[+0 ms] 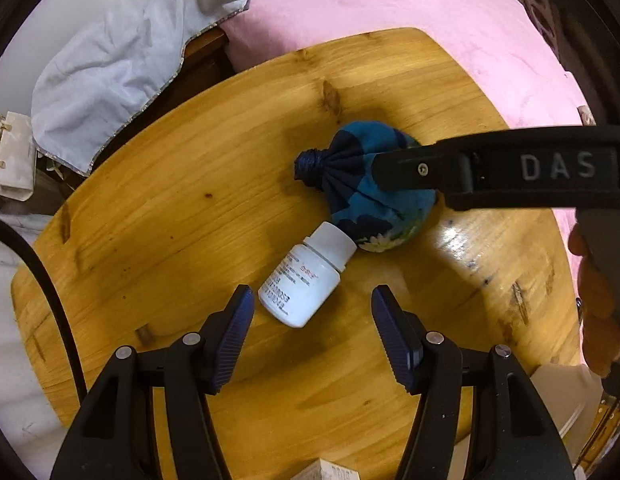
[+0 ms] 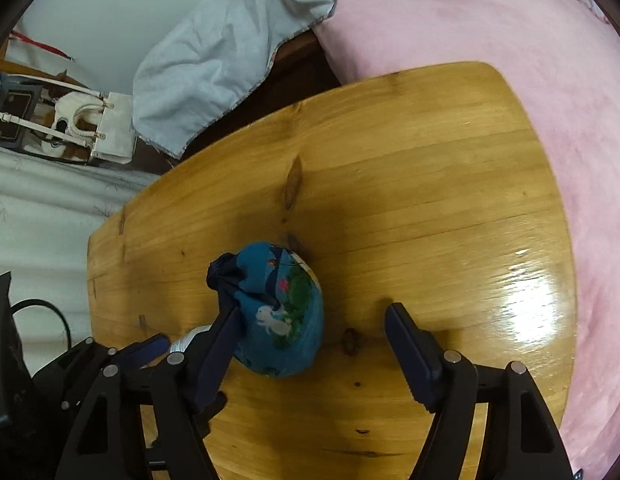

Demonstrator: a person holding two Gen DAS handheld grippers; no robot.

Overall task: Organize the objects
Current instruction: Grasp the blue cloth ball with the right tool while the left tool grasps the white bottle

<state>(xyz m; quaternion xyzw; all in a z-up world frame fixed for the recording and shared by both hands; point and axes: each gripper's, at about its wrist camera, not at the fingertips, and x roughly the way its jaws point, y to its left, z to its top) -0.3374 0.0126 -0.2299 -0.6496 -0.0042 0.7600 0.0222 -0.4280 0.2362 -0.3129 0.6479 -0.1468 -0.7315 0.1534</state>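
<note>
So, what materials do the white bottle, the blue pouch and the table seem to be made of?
The white bottle looks like smooth, opaque plastic with a slight sheen and print on its side. The blue pouch seems to be printed cloth: it gathers into pleats at a tied neck. The table looks like varnished wood, probably pine, with visible planks, knots and a glossy glare.

The pouch (image 2: 284,318) is teal and navy, printed with a white rabbit and green leaves. The bottle (image 1: 308,278) is white with dark print — the surface (image 2: 429,184) honey-yellow wood, the bedspread (image 2: 489,20) pink, the cloth (image 1: 122,60) pale grey.
</note>
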